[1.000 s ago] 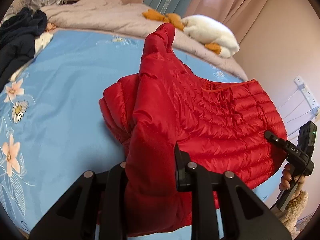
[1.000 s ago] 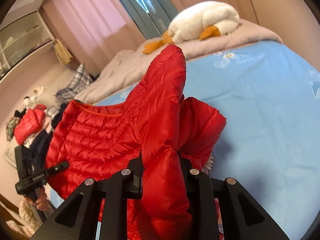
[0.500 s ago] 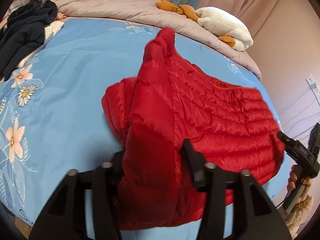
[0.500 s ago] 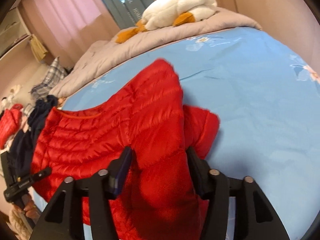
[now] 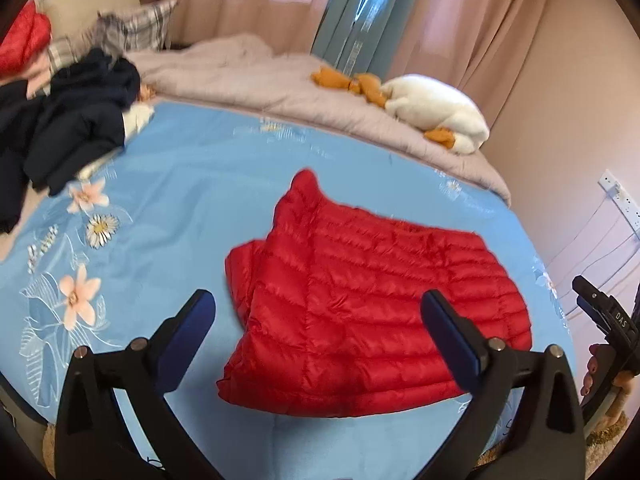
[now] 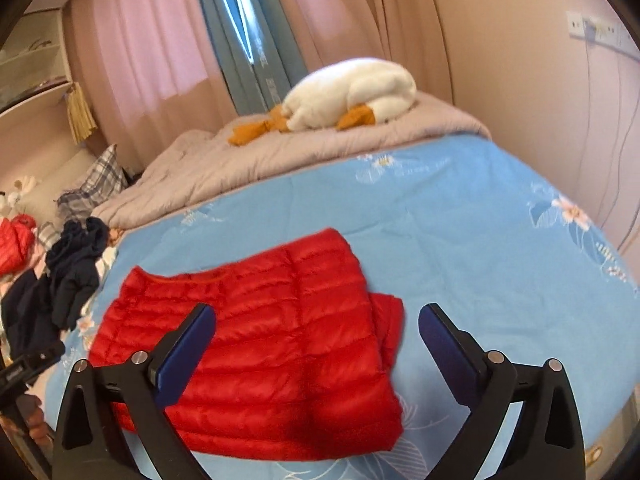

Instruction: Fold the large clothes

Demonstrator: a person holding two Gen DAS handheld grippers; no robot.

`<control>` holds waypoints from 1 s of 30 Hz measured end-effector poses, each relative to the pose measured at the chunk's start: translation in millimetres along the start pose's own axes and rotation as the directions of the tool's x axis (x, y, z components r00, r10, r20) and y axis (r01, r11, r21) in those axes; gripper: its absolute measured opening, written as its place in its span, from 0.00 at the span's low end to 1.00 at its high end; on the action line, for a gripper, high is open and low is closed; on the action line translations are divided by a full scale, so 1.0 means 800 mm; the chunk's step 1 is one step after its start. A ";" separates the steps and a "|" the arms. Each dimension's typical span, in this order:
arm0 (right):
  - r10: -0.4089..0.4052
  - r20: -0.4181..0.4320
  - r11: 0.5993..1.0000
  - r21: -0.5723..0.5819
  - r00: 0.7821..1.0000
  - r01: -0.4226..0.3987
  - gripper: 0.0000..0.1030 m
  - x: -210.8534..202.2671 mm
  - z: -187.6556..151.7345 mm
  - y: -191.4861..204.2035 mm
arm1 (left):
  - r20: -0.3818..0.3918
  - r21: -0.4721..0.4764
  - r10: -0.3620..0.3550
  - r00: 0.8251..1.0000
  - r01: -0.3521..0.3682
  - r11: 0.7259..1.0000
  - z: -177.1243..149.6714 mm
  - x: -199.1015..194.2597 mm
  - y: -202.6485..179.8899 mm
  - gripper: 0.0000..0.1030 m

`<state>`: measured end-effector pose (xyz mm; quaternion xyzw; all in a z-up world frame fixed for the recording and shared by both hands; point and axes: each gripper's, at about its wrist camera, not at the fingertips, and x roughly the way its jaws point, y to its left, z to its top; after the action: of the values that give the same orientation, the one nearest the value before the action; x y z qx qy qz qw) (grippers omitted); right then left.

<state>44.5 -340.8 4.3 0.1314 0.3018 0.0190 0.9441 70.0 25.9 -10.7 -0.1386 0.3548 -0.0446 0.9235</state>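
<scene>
A red quilted puffer jacket (image 5: 360, 300) lies flat on the blue floral bedspread (image 5: 180, 200), with one side folded over its body. It also shows in the right wrist view (image 6: 260, 340). My left gripper (image 5: 320, 320) is open and empty, held above the jacket's near edge. My right gripper (image 6: 316, 332) is open and empty, also above the jacket. The right gripper's tip shows at the right edge of the left wrist view (image 5: 604, 312).
A pile of dark navy clothes (image 5: 68, 128) lies at the bed's left. A white and orange plush goose (image 5: 432, 112) rests on a grey quilt (image 5: 240, 76) at the far side. A plaid pillow (image 5: 148, 28) and another red garment (image 5: 20, 40) are far left. A wall (image 5: 560, 140) is on the right.
Both grippers opened and let go of the raised red sleeve fold. The fold dropped flat onto the jacket. Both grippers pulled back and up.
</scene>
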 end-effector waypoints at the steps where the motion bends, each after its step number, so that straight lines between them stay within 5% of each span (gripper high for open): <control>1: -0.008 0.001 1.000 -0.003 1.000 0.008 0.99 -0.002 0.000 0.006 | 0.006 0.006 0.001 1.000 -0.001 1.000 0.000 -0.006 -0.005 1.00; 12: -0.027 0.096 0.999 -0.034 0.995 0.030 0.99 -0.028 -0.015 0.063 | 0.118 0.073 0.049 0.992 -0.058 0.996 -0.026 -0.046 -0.044 1.00; 30: -0.028 0.073 0.994 -0.107 0.997 0.036 0.99 -0.034 -0.062 0.087 | 0.092 0.105 0.141 0.986 -0.150 0.983 -0.077 -0.041 -0.076 1.00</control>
<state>-3.1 -264.9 -0.7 0.0756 0.2686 0.0154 0.9602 5.1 -40.0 -15.7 -0.0622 0.3216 0.0093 0.9448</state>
